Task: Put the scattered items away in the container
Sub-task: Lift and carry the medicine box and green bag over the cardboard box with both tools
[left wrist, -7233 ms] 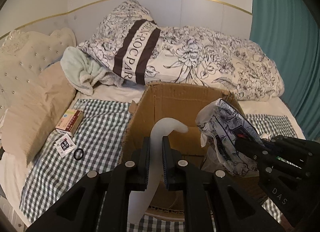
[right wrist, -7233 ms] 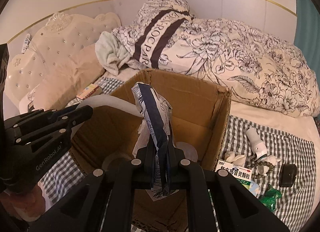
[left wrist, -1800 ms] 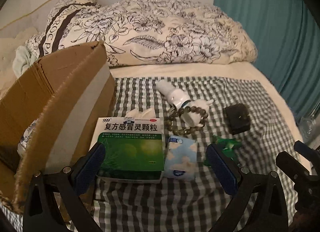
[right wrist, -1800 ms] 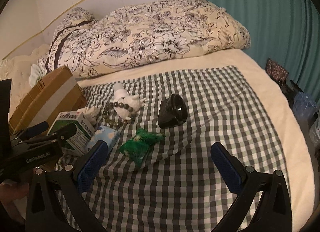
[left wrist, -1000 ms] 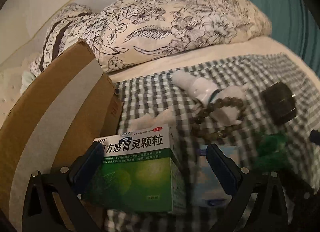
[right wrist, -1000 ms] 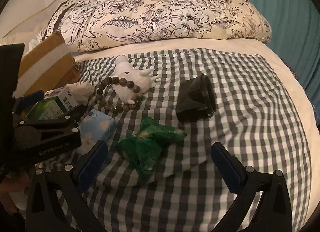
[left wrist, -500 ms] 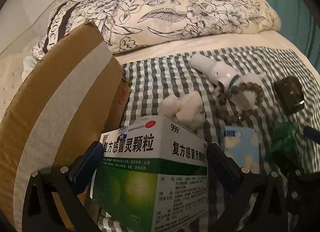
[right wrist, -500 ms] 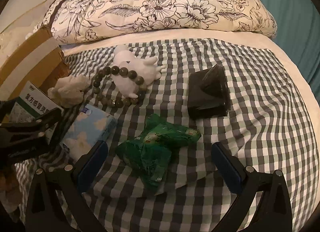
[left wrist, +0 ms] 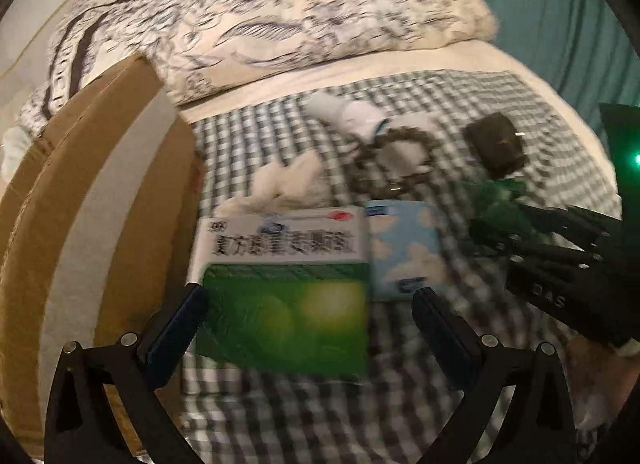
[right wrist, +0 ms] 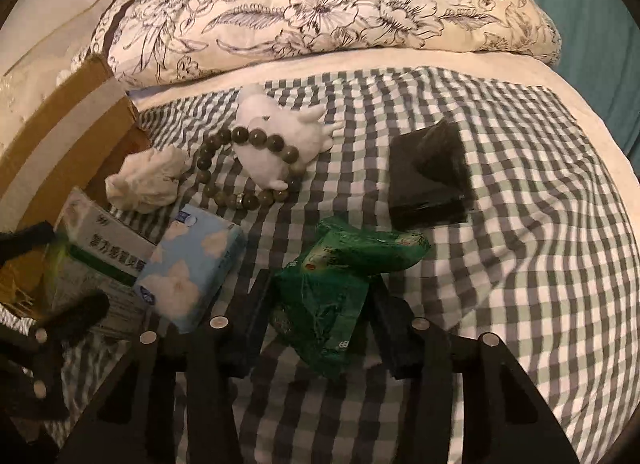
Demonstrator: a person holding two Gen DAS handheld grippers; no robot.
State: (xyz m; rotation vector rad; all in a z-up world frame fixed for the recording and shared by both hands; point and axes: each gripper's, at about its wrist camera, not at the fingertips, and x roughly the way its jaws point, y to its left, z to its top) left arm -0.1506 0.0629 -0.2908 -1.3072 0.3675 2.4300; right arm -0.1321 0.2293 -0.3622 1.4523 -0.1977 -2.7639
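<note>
- Closing my right gripper point(right wrist: 316, 328) around the green crinkly packet point(right wrist: 336, 284), which lies on the checked blanket point(right wrist: 520, 264); the packet sits between the jaws, and I cannot tell whether the pads press it yet.
- My left gripper point(left wrist: 308, 320) stands spread wide around the green-and-white medicine box point(left wrist: 284, 284); the left pad is right at the box's edge, the right pad stands clear of it.
- The box lies just beside the cardboard box point(left wrist: 80, 203), the container, at the left of both views.
- A pale blue tissue pack point(right wrist: 192, 264) with clouds lies touching the medicine box on its right.
- Beyond them lie a crumpled white tissue point(right wrist: 146, 179), a bead bracelet point(right wrist: 240, 167) looped over a white toy figure point(right wrist: 280, 139), and a black case point(right wrist: 432, 179) off to the right.
- A floral quilt point(right wrist: 320, 3) is heaped at the far end of the bed.
</note>
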